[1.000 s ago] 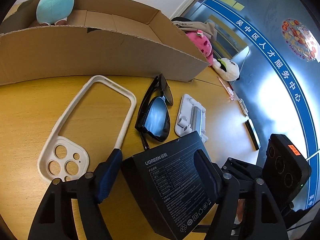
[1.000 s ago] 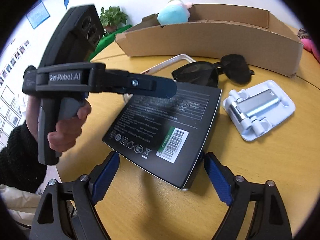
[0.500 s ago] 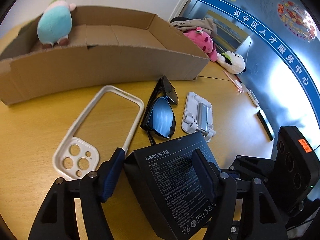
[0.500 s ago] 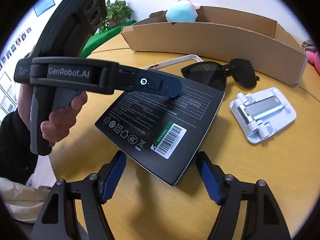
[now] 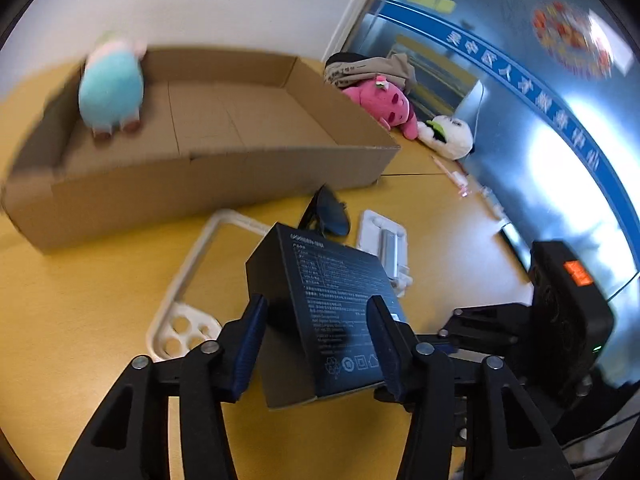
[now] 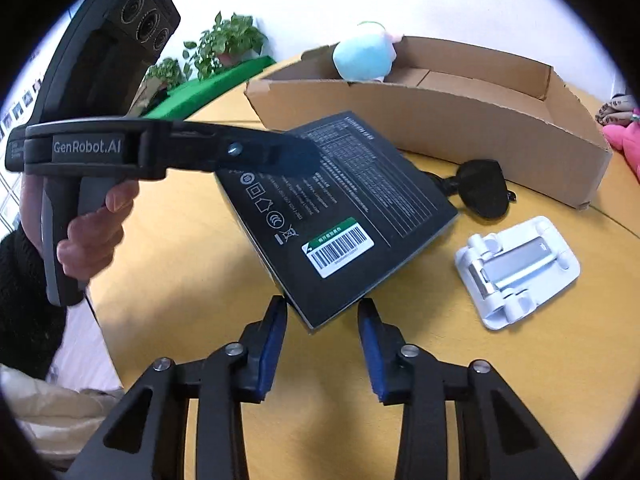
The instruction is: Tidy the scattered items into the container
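Observation:
My left gripper [image 5: 316, 332] is shut on a black product box [image 5: 332, 300] and holds it tilted above the yellow table; the box also shows in the right wrist view [image 6: 344, 208]. My right gripper [image 6: 322, 330] is open and empty, just below the box's near corner. The cardboard container [image 5: 224, 184] stands behind, with a teal plush [image 5: 112, 88] inside. On the table lie a white phone case [image 5: 192, 280], black sunglasses [image 6: 480, 192] and a white phone stand [image 6: 516, 268].
A pink plush [image 5: 384, 100] and a white plush [image 5: 448, 136] lie beyond the container's right end. Green plants [image 6: 224, 48] stand past the table's far left edge. A pink pen [image 5: 456, 180] lies at the right.
My left gripper has lifted the black box off the table and tilted it up toward the container. My right gripper's fingers have narrowed and dropped back from the box's sides.

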`<move>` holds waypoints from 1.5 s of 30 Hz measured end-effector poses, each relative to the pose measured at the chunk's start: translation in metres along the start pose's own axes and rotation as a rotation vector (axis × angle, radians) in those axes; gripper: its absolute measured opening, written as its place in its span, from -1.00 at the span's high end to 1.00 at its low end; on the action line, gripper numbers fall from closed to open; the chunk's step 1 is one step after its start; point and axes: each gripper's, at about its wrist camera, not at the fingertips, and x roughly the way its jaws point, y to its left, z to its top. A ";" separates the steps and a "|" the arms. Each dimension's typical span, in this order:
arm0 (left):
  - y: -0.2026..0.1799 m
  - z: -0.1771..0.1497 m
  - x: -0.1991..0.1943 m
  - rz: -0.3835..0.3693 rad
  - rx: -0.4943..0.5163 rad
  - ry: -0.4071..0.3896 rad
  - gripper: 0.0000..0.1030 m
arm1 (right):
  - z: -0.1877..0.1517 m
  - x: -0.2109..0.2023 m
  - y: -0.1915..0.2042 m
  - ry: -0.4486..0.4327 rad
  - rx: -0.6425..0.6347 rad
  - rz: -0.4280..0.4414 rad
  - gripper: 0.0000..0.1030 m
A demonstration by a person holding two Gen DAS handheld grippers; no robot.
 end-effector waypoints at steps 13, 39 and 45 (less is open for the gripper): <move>0.007 -0.037 0.008 -0.033 -0.056 0.067 -0.07 | -0.031 -0.015 -0.040 0.019 0.155 0.139 -0.29; 0.005 -0.051 0.013 -0.060 -0.169 0.127 0.00 | 0.011 0.026 -0.059 -0.050 0.368 0.167 -0.26; 0.005 -0.049 0.007 -0.036 -0.174 0.112 0.06 | 0.017 0.014 -0.047 -0.057 0.301 0.121 -0.20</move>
